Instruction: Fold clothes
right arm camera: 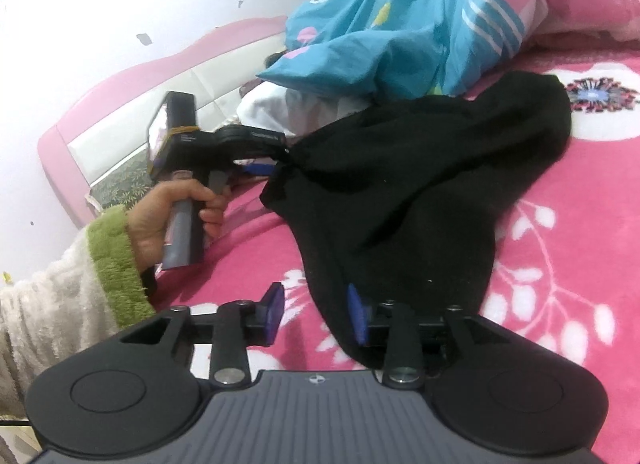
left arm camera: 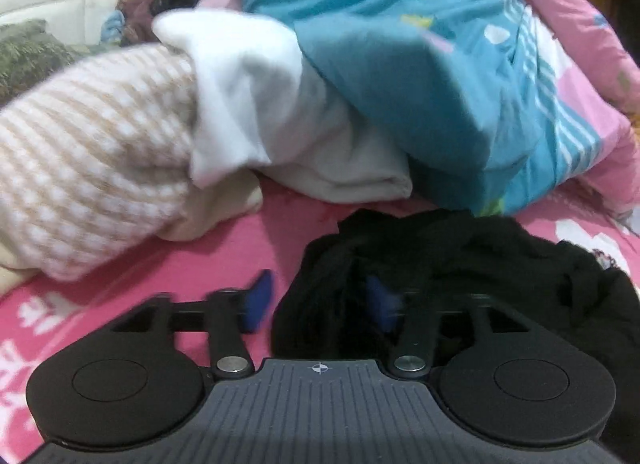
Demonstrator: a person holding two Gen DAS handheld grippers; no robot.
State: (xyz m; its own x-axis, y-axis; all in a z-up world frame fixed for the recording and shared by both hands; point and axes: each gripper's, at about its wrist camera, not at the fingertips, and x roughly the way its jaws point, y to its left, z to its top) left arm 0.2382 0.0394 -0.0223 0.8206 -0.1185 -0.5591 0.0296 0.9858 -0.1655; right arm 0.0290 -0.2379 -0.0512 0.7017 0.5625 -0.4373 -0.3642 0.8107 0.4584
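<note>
A black garment (right arm camera: 420, 168) lies crumpled on the pink flowered bed sheet (right arm camera: 560, 264). In the left wrist view my left gripper (left arm camera: 320, 300) is open. Its blue pads (left arm camera: 260, 300) stand wide apart, and the garment's bunched edge (left arm camera: 460, 256) fills the gap and drapes over the right finger. The right wrist view shows that same left gripper (right arm camera: 276, 162) at the garment's far left corner, held by a hand (right arm camera: 176, 208) in a green-cuffed fleece sleeve. My right gripper (right arm camera: 316, 314) is open at the garment's near edge, and the cloth covers its right finger.
A blue dotted duvet (left arm camera: 420, 64) is heaped just behind the garment. White (left arm camera: 280, 112) and beige-checked (left arm camera: 92, 168) blankets lie to its left. A pink and white headboard (right arm camera: 120, 104) stands against the wall at the far left.
</note>
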